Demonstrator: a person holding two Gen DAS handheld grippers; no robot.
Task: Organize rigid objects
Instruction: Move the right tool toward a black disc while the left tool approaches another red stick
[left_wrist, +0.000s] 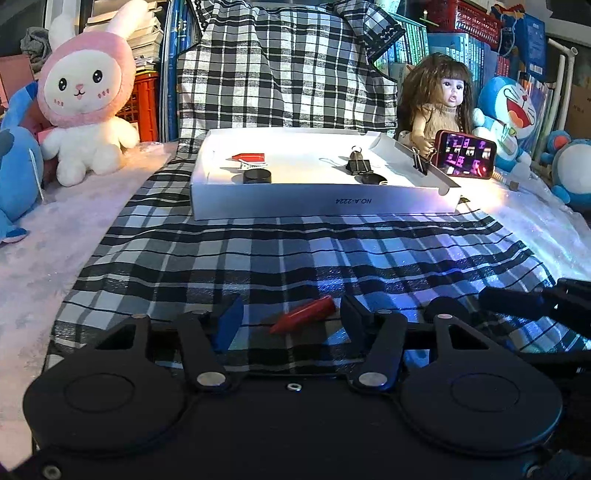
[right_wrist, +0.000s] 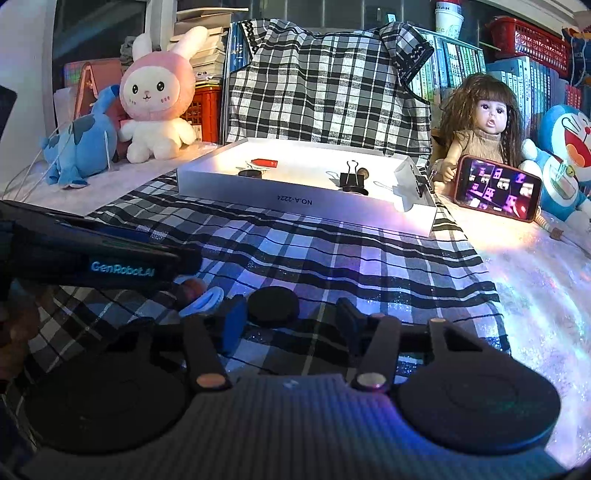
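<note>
Item: left hand-held gripper (left_wrist: 291, 314), jaws part spread, straddling a red tapered piece (left_wrist: 303, 318) that lies slantwise on the checked cloth (left_wrist: 258, 258). A gap shows on both sides, so nothing is pinched yet.

Item: right hand-held gripper (right_wrist: 291, 317), jaws likewise part spread. A black round disc (right_wrist: 272, 305) lies flat on the cloth between them, close to the blue pad on the left; no contact is visible.

Item: white tray (left_wrist: 325, 206), well ahead on the cloth, already holding a red piece (left_wrist: 249, 157), a black disc (left_wrist: 256, 176) and binder clips (left_wrist: 358, 162).

Handling note, as a judgement: centre each piece before closing. The red piece's taper may squirt out, so pinch its thicker body. The disc is low and flat, so keep the pads down at cloth level and avoid snagging fabric. A pale ring (right_wrist: 207, 299) just beside the right gripper's blue pad could get caught in the closing jaws.
</note>
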